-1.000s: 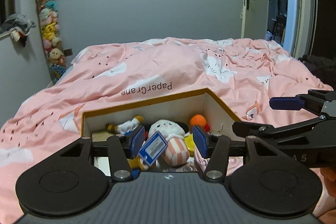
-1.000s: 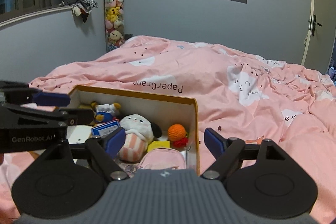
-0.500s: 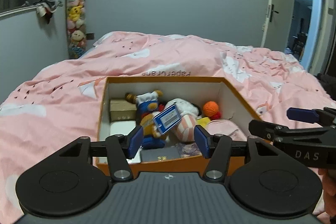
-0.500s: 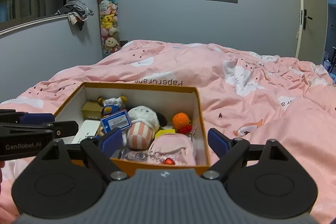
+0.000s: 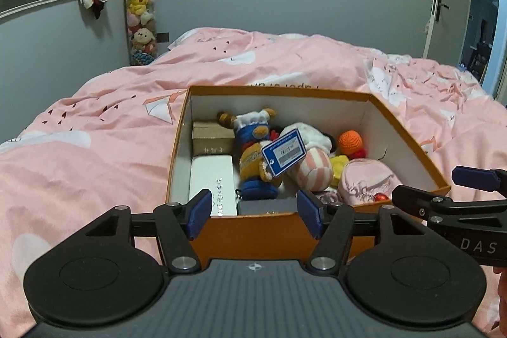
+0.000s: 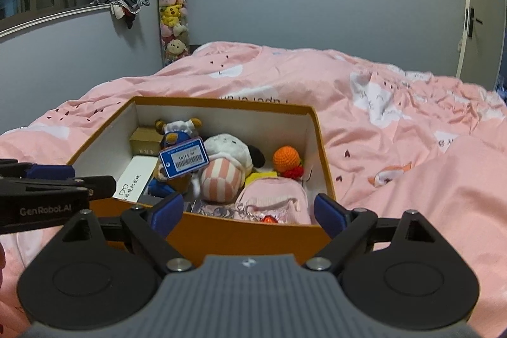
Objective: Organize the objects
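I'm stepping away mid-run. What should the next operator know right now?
Left gripper: open, empty, at the near wall of the orange box.
Right gripper: open, empty, same near wall.
In the box: bear plush with blue tag, striped plush, orange crochet ball, pink pouch, white box, cardboard box.
Done: items are boxed. Left: unclear; nothing is gripped.

box (image 5: 263, 232): matt orange card | toys (image 5: 313, 167): soft plush | quilt (image 5: 95, 154): pink cloth
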`<act>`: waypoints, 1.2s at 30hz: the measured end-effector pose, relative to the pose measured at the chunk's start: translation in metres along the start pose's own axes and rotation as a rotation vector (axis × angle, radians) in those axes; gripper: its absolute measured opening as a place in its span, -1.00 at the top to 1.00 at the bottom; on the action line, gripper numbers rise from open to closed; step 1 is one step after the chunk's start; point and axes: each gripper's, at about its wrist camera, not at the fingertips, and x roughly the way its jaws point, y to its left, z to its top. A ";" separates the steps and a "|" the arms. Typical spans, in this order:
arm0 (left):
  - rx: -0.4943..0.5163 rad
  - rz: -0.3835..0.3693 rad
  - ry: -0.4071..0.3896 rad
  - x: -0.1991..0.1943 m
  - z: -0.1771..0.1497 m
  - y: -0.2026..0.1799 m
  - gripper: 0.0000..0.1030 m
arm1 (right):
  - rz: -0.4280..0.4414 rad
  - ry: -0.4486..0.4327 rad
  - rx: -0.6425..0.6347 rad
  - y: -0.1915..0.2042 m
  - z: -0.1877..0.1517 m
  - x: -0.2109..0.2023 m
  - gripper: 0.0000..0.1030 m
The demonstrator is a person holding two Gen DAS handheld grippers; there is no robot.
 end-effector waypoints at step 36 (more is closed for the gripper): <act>0.034 0.040 -0.015 0.001 -0.003 -0.005 -0.43 | 0.002 0.072 0.029 -0.003 -0.008 0.011 -0.79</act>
